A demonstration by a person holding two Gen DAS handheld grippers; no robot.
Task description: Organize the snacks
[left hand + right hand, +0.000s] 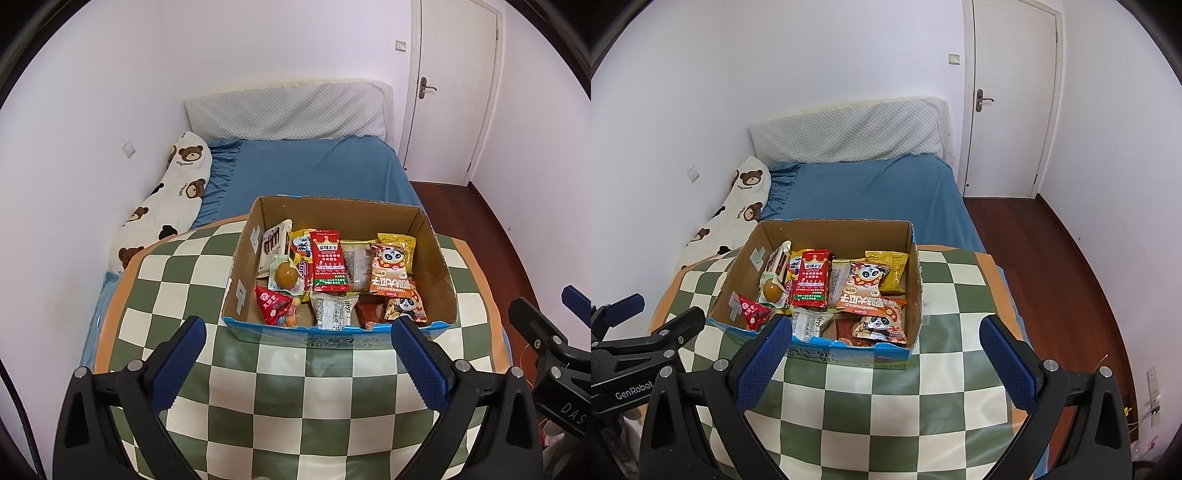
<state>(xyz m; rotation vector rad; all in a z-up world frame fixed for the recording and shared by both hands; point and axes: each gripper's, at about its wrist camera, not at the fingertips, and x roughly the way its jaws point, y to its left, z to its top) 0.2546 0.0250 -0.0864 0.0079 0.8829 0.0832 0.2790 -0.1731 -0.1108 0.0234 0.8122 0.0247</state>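
An open cardboard box [436,254] [746,266] stands on a green-and-cream checked table [295,387] [886,398]. Several snack packets lie inside: a red packet [328,260] [812,282], an orange panda packet [392,271] [866,284], a yellow packet [892,271], a red triangular pouch [273,304] [753,310], a white packet [332,312] and a wrapped brown egg [287,275] [771,290]. My left gripper [298,332] is open just in front of the box. My right gripper [886,332] is open too, nothing between its fingers.
Behind the table is a bed with a blue sheet [314,170] [871,188], a bear-print pillow [162,206] and a padded headboard [288,110]. A white door [454,85] [1012,96] and wooden floor [1052,258] lie to the right.
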